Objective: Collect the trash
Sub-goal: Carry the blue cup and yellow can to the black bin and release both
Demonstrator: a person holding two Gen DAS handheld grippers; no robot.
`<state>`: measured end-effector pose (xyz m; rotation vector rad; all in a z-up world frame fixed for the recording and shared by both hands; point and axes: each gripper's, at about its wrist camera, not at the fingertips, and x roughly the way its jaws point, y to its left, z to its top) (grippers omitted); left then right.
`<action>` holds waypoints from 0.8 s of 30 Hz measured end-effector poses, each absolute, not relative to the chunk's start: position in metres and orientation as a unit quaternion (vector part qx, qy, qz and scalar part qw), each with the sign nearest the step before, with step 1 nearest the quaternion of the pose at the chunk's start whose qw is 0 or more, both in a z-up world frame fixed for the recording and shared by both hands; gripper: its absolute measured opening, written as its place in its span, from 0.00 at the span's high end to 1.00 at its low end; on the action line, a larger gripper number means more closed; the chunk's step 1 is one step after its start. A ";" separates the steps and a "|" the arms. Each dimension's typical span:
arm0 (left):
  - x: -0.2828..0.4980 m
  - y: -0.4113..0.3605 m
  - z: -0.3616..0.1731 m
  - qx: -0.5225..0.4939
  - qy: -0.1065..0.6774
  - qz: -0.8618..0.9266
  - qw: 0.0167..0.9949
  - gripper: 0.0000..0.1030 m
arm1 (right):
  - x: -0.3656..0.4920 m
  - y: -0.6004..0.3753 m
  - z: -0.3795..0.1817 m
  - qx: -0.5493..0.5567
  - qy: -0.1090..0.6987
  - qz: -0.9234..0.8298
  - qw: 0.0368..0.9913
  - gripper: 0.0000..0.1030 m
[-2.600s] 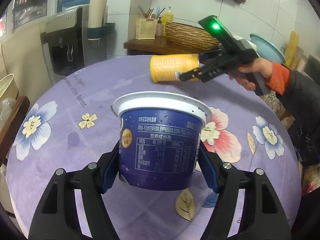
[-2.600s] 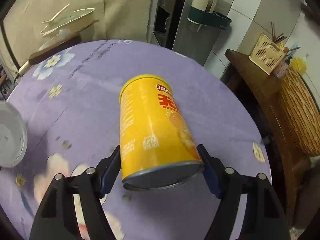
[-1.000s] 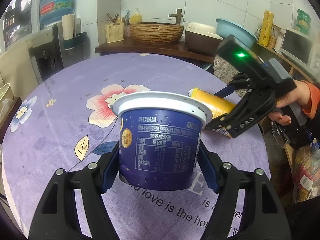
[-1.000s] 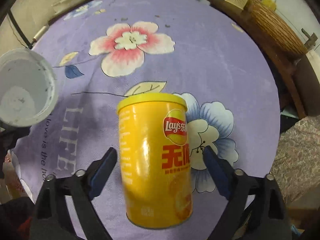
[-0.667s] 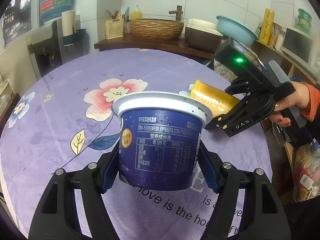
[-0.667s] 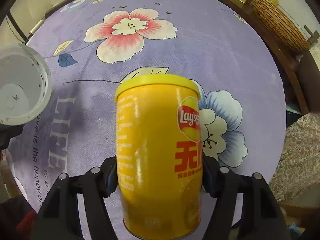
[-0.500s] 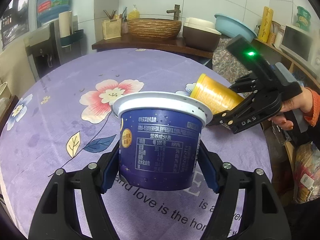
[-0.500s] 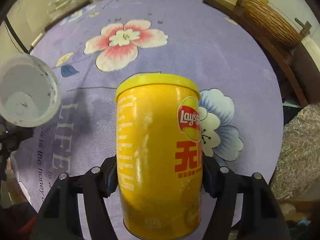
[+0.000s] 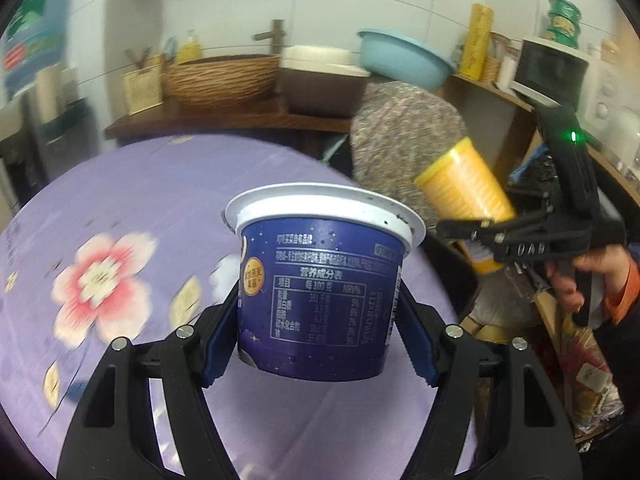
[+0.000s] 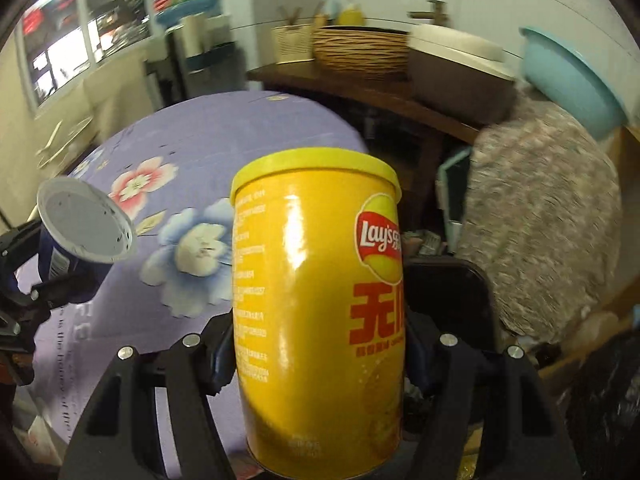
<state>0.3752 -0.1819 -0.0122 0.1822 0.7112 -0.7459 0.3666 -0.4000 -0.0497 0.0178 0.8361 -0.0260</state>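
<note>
Up close in the left wrist view, the left gripper [image 9: 320, 312] angled downward over the purple flowered table [image 9: 120, 216], its blue pads clamped on a dark blue cup [image 9: 320, 280] printed with a Chinese nutrition table; a second before, the table filled more of the background. From the right wrist view, the right gripper [image 10: 316, 344] held the yellow Lay's can [image 10: 320, 312] upright, pads pressed to its sides, having rolled since, now beyond the table's edge.

Round table [image 9: 132, 184]; purple floral tablecloth [image 10: 248, 136]
</note>
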 end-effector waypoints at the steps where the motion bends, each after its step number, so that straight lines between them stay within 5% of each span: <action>1: 0.378 -0.195 -0.009 0.090 0.337 -0.364 0.864 0.31 | 0.359 -0.408 -0.052 0.007 0.404 -0.024 0.914 0.36; 12: 0.411 -0.352 -0.007 0.128 0.343 -0.428 0.827 0.31 | 0.321 -0.479 -0.107 0.042 0.397 -0.122 0.909 0.36; 24: 0.456 -0.489 -0.081 0.181 0.436 -0.396 0.788 0.31 | 0.342 -0.535 -0.190 0.102 0.431 -0.171 0.880 0.36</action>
